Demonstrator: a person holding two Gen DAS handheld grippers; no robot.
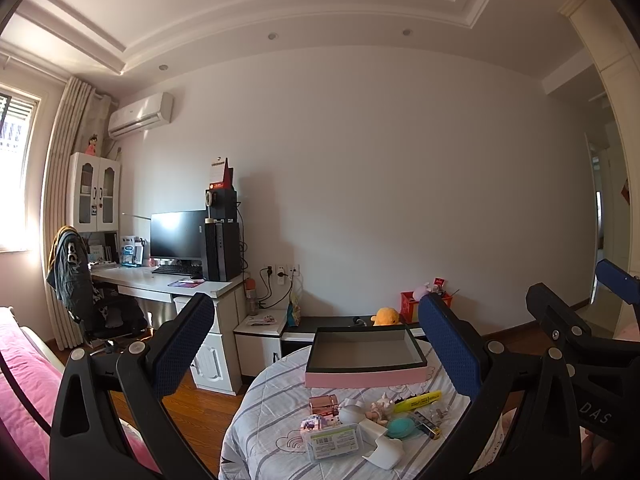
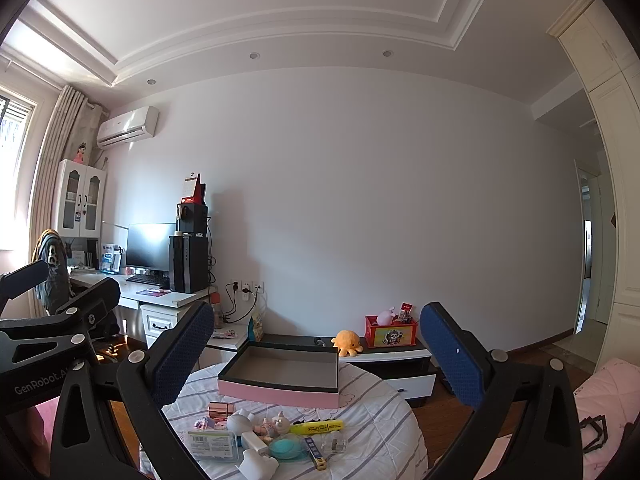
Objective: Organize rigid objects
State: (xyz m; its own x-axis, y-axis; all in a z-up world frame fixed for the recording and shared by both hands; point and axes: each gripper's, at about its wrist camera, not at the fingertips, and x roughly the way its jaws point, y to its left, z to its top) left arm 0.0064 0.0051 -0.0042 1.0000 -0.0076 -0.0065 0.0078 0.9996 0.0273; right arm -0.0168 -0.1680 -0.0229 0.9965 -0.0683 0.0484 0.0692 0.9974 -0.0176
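A pink box (image 2: 280, 394) with a black rim and grey inside sits on a white cloth (image 2: 372, 432) with grey stripes. Beside the yellow highlighter (image 2: 318, 427) lies a teal disc (image 2: 285, 447). Both claws carry blue dotted pads (image 1: 452, 344) on black frames.

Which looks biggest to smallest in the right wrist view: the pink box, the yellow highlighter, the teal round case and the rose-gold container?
1. pink box, by far the largest.
2. yellow highlighter, longest of the small items.
3. teal round case.
4. rose-gold container.
The last two look close; the case lies nearer the camera, so that order is unsure.
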